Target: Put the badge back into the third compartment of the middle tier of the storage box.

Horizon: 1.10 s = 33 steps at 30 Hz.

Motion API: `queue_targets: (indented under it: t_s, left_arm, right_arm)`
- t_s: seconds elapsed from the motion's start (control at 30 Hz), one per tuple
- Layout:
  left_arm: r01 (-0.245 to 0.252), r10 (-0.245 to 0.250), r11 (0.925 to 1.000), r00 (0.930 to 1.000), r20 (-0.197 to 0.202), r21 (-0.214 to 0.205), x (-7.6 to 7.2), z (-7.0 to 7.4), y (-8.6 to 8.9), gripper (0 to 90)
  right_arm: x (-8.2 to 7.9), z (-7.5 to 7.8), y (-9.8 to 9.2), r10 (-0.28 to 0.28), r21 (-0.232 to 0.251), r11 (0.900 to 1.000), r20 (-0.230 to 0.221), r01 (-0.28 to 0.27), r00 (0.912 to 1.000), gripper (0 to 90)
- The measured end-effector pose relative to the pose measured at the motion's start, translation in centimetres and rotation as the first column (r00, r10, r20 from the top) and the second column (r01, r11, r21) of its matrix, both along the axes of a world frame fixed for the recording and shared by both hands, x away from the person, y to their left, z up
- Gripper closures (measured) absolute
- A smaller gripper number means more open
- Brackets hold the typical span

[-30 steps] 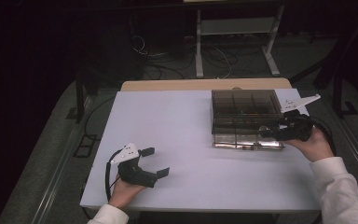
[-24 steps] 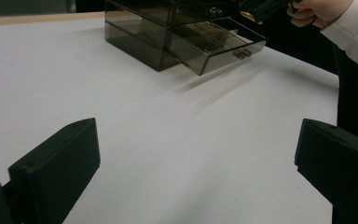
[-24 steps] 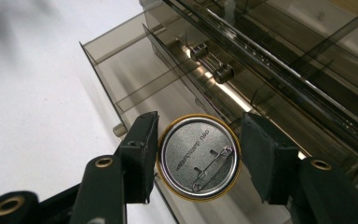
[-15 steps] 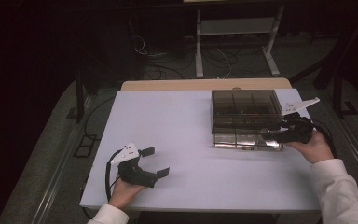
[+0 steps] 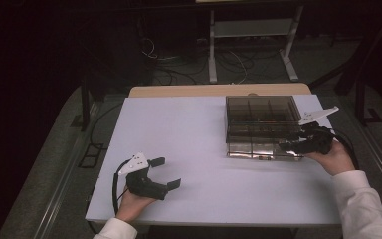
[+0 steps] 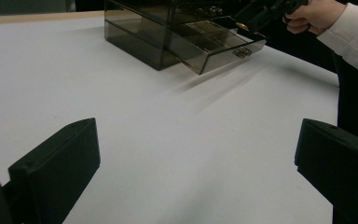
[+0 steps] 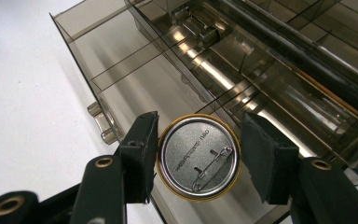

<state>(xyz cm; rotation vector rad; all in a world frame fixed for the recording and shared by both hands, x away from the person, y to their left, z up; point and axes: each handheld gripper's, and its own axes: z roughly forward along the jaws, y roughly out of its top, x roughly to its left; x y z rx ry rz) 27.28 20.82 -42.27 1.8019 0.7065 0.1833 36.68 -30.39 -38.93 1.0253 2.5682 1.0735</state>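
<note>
Right claw [image 7: 198, 158]: half-open, clamped on pin badge [image 7: 198, 157] over open drawer [image 7: 121, 60].
Left claw [image 5: 165, 173]: wide open, empty, over the counter [image 5: 204, 149].

One table [image 5: 204, 149]. One smoky plastic drawer box [image 5: 261, 119] on it, one drawer [image 7: 135, 79] pulled open. One pin badge [image 7: 198, 156] over that drawer. Two grippers: left gripper [image 5: 166, 173], right gripper [image 5: 287, 146] beside box.

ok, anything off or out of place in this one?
Nothing stands out. The organizer sits square on the table, its bottom drawer pulled open. The right gripper holds a pin badge, back side up, over the drawer. The left gripper rests open on the table. No spills, no damage.
</note>
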Motion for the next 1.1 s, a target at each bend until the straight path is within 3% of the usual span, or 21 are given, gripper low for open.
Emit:
queue_targets:
  t_s: [0.27,0.37,0.47,0.77,1.1]
  left_arm:
    - [0.002,-0.002,1.0,1.0,0.0,-0.001,0.0,0.0,0.0,0.0]
    - [0.001,-0.001,1.0,1.0,0.001,0.001,0.0,0.0,0.0,0.0]
    - [0.0,0.0,1.0,1.0,0.0,0.002,0.0,0.0,0.0,0.0]
    - [0.0,0.0,1.0,1.0,-0.001,0.003,0.0,0.0,0.0,0.0]
    - [0.0,0.0,1.0,1.0,0.001,0.001,0.0,0.0,0.0,0.0]
  right_arm:
    - [0.1,-0.5,-0.1,-0.005,-0.008,1.0,-0.011,0.005,0.9999,46.6]
    - [0.2,-0.7,-0.4,-0.013,0.021,0.9997,-0.029,0.013,0.9995,38.9]
    - [0.2,-0.7,-0.6,-0.016,0.034,0.9993,-0.027,0.017,0.9995,37.9]
    - [-0.4,0.2,-0.5,-0.005,0.076,0.9971,-0.024,0.007,0.9997,36.7]
    - [-1.2,1.2,0.7,0.039,0.089,0.9953,-0.005,-0.038,0.9992,36.3]
